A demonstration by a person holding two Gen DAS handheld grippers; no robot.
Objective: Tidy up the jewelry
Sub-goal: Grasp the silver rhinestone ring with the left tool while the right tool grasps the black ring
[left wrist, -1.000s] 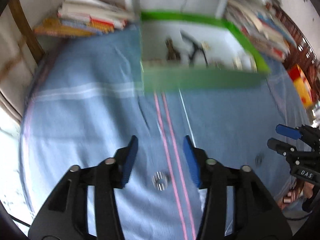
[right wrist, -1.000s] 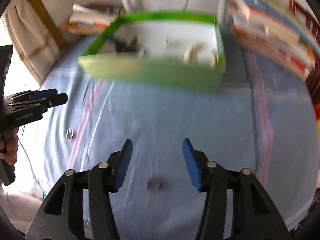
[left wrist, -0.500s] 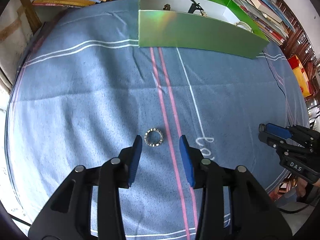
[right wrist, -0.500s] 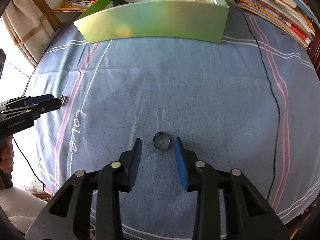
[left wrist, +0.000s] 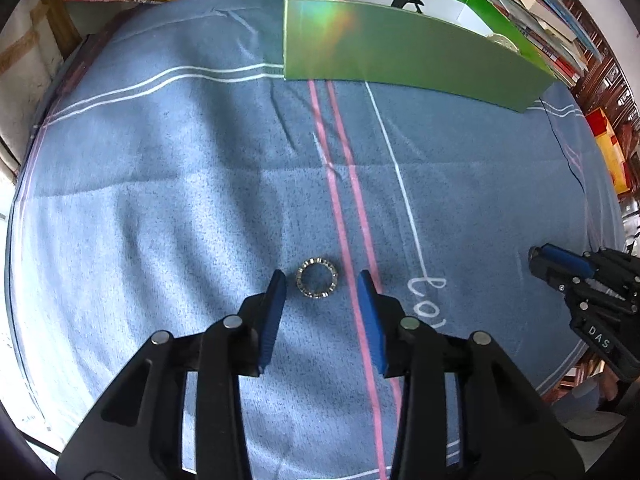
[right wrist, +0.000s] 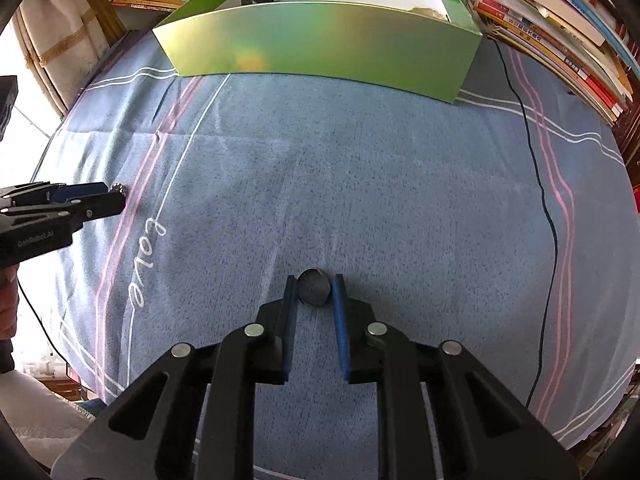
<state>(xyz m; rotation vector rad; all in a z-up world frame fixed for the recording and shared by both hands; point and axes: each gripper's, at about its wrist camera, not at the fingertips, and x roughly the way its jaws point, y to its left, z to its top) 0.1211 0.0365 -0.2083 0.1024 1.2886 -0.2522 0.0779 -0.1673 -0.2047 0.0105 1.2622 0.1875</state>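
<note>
While both jaws sit low over the blue cloth, each frames a ring.

With its jaws spread, the left gripper [left wrist: 320, 284] brackets a stone-studded ring [left wrist: 317, 279] lying flat on the cloth [left wrist: 160, 200], touching neither pad; the right gripper [right wrist: 315, 286] has its jaws drawn in close on a dark ring [right wrist: 315, 287] standing on edge, apparently pinching it. Beyond them, a green box [right wrist: 320, 44] rests on the cloth, with stacked books [right wrist: 560, 40] just beside it.
</note>
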